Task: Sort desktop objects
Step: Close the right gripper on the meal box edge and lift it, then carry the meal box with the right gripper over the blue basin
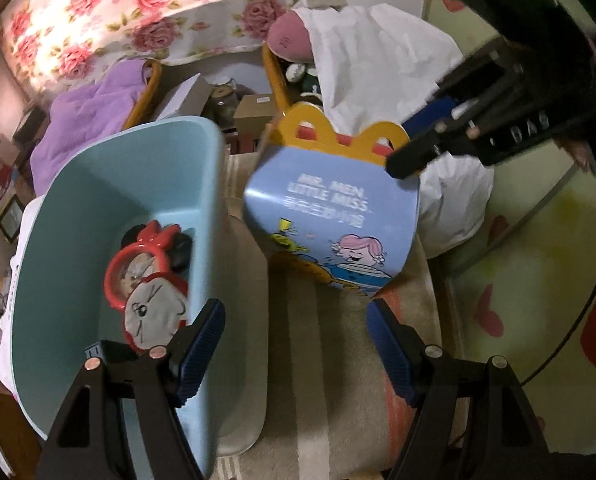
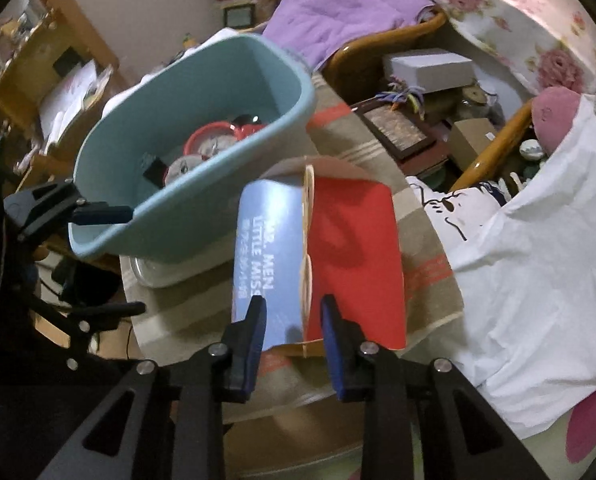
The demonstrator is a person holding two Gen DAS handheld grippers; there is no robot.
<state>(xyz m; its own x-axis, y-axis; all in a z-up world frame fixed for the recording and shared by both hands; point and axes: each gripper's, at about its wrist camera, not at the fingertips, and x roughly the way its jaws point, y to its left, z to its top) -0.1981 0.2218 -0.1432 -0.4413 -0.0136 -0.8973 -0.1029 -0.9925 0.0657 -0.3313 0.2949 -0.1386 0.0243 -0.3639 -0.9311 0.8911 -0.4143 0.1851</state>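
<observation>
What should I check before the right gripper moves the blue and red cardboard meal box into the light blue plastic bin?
1. Right gripper straddles the top ridge of the blue and red cardboard meal box: ok.
2. Grip on the box is firm: cannot tell.
3. Left gripper is open, with one finger at the wall of the light blue plastic bin: ok.
4. Room for the box beside the red round toy clock in the bin: cannot tell.

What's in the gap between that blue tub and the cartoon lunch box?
Only bare striped cloth shows between the blue tub and the cartoon box, seen in the left wrist view; nothing else sits there.
</observation>
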